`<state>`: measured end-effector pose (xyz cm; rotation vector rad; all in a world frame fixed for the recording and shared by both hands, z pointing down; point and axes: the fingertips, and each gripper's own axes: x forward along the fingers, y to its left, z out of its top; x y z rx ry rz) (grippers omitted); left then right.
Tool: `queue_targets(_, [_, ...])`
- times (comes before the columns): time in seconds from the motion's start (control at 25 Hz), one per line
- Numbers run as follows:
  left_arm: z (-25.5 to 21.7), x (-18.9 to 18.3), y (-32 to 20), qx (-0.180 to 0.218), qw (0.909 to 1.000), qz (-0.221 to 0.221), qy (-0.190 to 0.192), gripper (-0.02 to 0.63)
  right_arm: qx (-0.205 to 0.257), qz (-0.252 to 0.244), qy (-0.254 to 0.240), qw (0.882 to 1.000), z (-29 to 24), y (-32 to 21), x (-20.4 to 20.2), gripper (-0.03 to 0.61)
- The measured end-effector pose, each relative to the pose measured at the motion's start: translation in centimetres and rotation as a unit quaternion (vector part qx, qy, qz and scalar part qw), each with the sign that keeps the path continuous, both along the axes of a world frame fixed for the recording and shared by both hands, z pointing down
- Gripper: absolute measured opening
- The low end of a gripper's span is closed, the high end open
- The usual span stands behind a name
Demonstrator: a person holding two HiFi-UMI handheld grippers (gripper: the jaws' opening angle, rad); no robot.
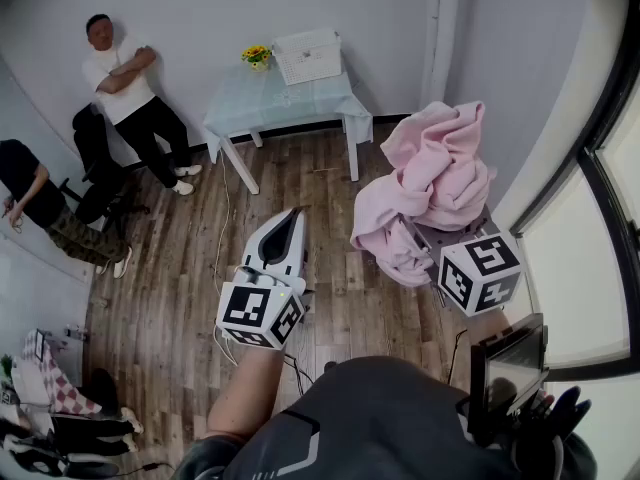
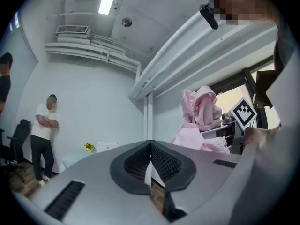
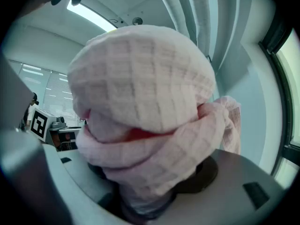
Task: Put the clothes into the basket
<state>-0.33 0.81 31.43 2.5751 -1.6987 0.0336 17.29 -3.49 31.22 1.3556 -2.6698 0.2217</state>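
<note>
A bunched pink waffle-knit garment (image 1: 435,183) hangs up in the air at the right of the head view. My right gripper (image 1: 432,233) is shut on it, and the cloth drapes over and hides the jaws. In the right gripper view the pink garment (image 3: 140,107) fills the middle and wraps the right gripper (image 3: 145,196). My left gripper (image 1: 289,224) is raised beside it, shut and holding nothing. Its pads meet in the left gripper view (image 2: 150,146), where the pink garment (image 2: 204,111) shows to the right. A white basket (image 1: 308,56) stands on the far table.
The table (image 1: 280,103) with a pale cloth and yellow flowers (image 1: 257,56) stands against the back wall. A person with crossed arms (image 1: 125,88) leans at the wall, and another person (image 1: 30,198) is at the left. A window runs along the right, and a cable lies on the wooden floor (image 1: 180,298).
</note>
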Motion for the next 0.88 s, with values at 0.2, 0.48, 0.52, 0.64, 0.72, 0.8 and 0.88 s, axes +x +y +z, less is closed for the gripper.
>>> queue_targets(0.2, [0.3, 0.0, 0.1, -0.002, 1.0000, -0.005, 0.003, 0.009, 0.004, -0.005, 0.003, 1.000, 0.0, -0.1, 0.1, 0.321])
queue_targets(0.48, [0.1, -0.6, 0.2, -0.001, 0.9999, -0.011, 0.004, 0.009, 0.013, -0.010, -0.002, 1.000, -0.4, -0.1, -0.5, 0.322])
queue_targets(0.52, [0.0, -1.1, 0.3, -0.001, 0.9999, -0.013, 0.005, 0.009, 0.014, -0.010, -0.001, 1.000, -0.5, 0.0, -0.9, 0.322])
queue_targets(0.64, [0.0, -1.9, 0.5, -0.001, 0.9998, -0.017, 0.005, 0.009, 0.013, -0.011, -0.007, 1.000, -0.7, 0.1, -1.4, 0.322])
queue_targets(0.72, [0.2, -1.7, 0.7, -0.003, 0.9999, -0.016, 0.002, 0.009, 0.009, -0.010, -0.009, 1.000, -0.3, 0.3, -1.1, 0.322])
queue_targets(0.8, [0.0, -2.0, 1.1, -0.005, 0.9999, -0.014, 0.001, 0.009, 0.004, -0.008, -0.011, 1.000, -0.2, 0.7, -1.4, 0.322])
queue_targets(0.88, [-0.5, -3.1, 1.3, -0.001, 0.9999, -0.017, 0.001, 0.009, 0.004, -0.008, -0.013, 1.000, -0.6, 0.8, -2.2, 0.322])
